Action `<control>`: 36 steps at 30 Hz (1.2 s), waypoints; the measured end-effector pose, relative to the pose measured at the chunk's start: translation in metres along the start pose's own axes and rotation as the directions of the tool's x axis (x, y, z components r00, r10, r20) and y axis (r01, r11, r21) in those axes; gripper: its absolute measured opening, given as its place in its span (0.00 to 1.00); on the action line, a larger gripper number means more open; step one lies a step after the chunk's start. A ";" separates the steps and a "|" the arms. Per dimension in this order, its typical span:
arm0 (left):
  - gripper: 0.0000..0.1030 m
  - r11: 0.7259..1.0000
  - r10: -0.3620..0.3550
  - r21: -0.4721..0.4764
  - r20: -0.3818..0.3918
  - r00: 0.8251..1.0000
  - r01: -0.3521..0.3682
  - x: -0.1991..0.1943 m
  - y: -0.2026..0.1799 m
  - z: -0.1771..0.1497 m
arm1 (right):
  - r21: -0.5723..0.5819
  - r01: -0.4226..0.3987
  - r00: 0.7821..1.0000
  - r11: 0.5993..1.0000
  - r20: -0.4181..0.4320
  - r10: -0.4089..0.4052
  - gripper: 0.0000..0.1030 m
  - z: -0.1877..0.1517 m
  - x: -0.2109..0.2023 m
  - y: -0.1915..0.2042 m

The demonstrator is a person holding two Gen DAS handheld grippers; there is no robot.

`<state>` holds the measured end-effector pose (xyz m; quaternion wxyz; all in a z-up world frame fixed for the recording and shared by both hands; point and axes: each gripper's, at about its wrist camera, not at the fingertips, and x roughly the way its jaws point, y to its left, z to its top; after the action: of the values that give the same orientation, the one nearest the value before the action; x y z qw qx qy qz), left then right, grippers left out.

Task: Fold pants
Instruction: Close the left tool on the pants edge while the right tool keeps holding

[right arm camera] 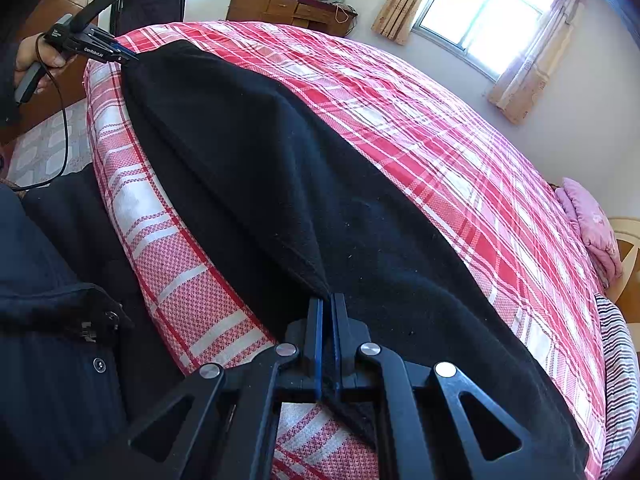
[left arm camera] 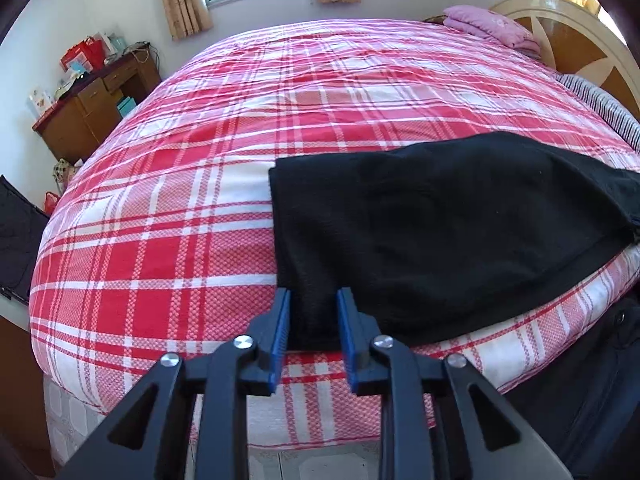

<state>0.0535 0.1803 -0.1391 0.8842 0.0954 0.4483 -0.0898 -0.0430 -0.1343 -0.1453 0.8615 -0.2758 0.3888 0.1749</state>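
Black pants (left arm camera: 440, 224) lie along the near edge of a bed with a red and white plaid cover (left arm camera: 224, 128). My left gripper (left arm camera: 314, 300) is open, its blue pads on either side of the pants' leg end at the bed edge. In the right wrist view the pants (right arm camera: 320, 184) stretch away to the left. My right gripper (right arm camera: 329, 304) is shut on a raised fold of the pants at the near end. The left gripper (right arm camera: 128, 56) shows far off at the pants' other end, held in a hand.
A pink folded blanket (left arm camera: 492, 28) and a striped cloth (left arm camera: 600, 104) lie by the headboard (left arm camera: 576, 32). A wooden desk (left arm camera: 96, 108) with boxes stands at the far wall under a window. The person's dark clothing (right arm camera: 48, 320) is beside the bed edge.
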 end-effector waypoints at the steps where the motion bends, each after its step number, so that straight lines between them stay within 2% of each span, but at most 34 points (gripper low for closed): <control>1: 0.28 1.000 0.005 0.000 -0.001 1.000 -0.005 -0.001 0.001 0.000 | 0.000 0.000 1.000 1.000 -0.001 0.000 0.04 0.000 0.000 0.000; 7: 0.29 0.999 0.022 0.030 0.005 1.000 -0.022 -0.002 -0.007 -0.001 | 0.002 -0.003 1.000 1.000 -0.002 0.003 0.04 -0.001 0.001 0.000; 13: 0.27 1.000 0.015 0.000 0.009 1.000 -0.015 -0.001 -0.004 -0.001 | 0.006 -0.006 1.000 1.000 -0.002 0.006 0.04 -0.002 0.002 0.000; 19: 0.27 0.982 0.137 0.128 0.019 0.990 -0.139 -0.003 -0.029 -0.001 | 0.006 -0.012 1.000 1.000 -0.006 0.012 0.04 -0.002 0.005 0.002; 25: 0.27 0.994 0.089 0.066 0.024 0.996 -0.091 -0.005 -0.018 0.001 | 0.011 -0.015 1.000 1.000 -0.002 0.016 0.04 -0.003 0.005 0.001; 27: 0.14 0.989 0.109 0.093 0.021 0.994 -0.111 -0.003 -0.022 0.000 | 0.014 -0.016 1.000 1.000 -0.002 0.016 0.04 -0.003 0.006 0.001; 29: 0.10 0.987 0.123 0.105 0.019 0.992 -0.125 0.001 -0.023 -0.001 | 0.016 -0.018 1.000 1.000 -0.002 0.018 0.04 -0.003 0.006 0.002; 34: 0.04 0.999 0.042 0.029 0.017 0.999 -0.042 -0.007 -0.004 0.001 | 0.019 -0.030 1.000 0.999 0.009 0.030 0.04 -0.001 0.002 0.002; 36: 0.04 1.000 -0.015 -0.023 0.040 0.999 0.016 -0.019 0.011 0.005 | 0.026 -0.039 0.999 0.999 0.028 0.039 0.04 0.001 -0.005 0.000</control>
<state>0.0491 0.1911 -0.1199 0.8934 0.0797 0.4322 -0.0932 -0.0455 -0.1339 -0.1406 0.8667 -0.2544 0.3847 0.1902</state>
